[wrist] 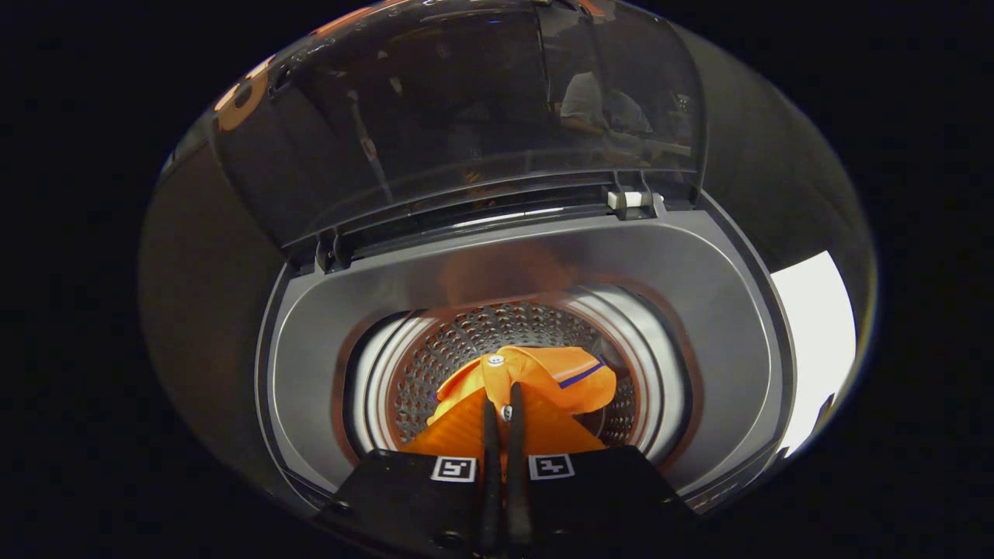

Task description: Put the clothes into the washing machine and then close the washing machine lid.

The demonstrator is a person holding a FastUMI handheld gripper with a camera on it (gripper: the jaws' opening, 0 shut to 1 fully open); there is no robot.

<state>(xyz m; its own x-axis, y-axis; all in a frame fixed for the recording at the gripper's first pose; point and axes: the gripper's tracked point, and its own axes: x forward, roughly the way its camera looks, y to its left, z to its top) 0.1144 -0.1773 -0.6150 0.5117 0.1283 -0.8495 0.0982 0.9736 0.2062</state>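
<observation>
Gripper (503,407) fingers pinched together on orange garment (536,380), hanging it over the perforated drum (466,345) of the top-load washing machine (699,326); lid (466,116) raised behind.

One washing machine (699,326), one raised lid (466,116), one orange garment (543,380) at the drum's six o'clock, one gripper (503,404) pinching it with two fingers.
</observation>
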